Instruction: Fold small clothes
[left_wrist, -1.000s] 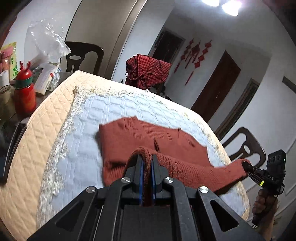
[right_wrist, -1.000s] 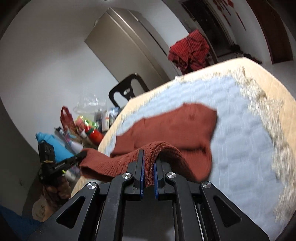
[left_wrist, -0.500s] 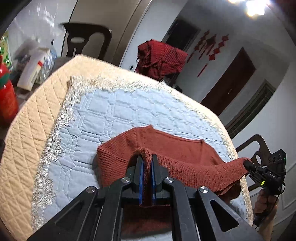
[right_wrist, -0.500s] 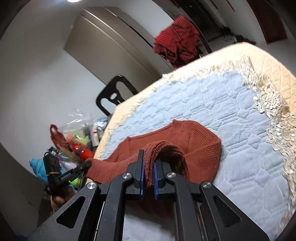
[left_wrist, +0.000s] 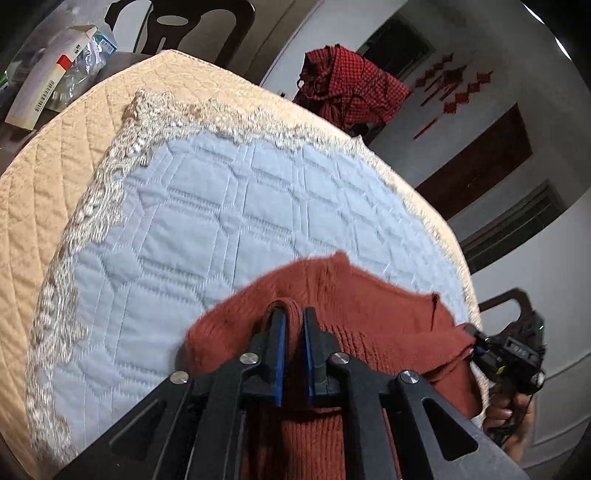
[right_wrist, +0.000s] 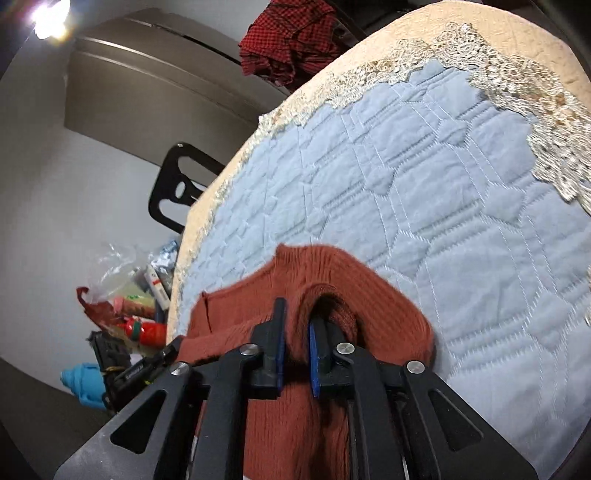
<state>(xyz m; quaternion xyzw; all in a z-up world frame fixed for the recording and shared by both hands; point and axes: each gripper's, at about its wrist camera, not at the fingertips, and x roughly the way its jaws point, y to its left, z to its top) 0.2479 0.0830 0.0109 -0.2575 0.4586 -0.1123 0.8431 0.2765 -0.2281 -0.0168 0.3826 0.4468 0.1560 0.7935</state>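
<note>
A rust-red knitted sweater (left_wrist: 373, 306) lies at the near edge of a round table covered by a light-blue quilted cloth (left_wrist: 229, 210). My left gripper (left_wrist: 293, 314) is shut on a fold of its edge. My right gripper (right_wrist: 295, 314) is shut on the opposite end of the sweater (right_wrist: 332, 273). Each gripper shows in the other's view, the right one (left_wrist: 476, 338) at the sweater's right end, the left one (right_wrist: 173, 345) at its left end. Part of the knit hangs down under both grippers, off the near edge of the table.
The cloth has a lace border (left_wrist: 110, 177) over a beige quilted cover (left_wrist: 44, 162). A red plaid garment (left_wrist: 347, 88) hangs behind the table. Dark chairs (left_wrist: 184, 22) (right_wrist: 177, 184) stand around. Boxes, bags and a red bottle (right_wrist: 144, 328) clutter a side surface.
Both grippers have pulled the sweater toward the near edge of the table. More bare blue cloth shows beyond it, and more of the knit now hangs off the edge.
</note>
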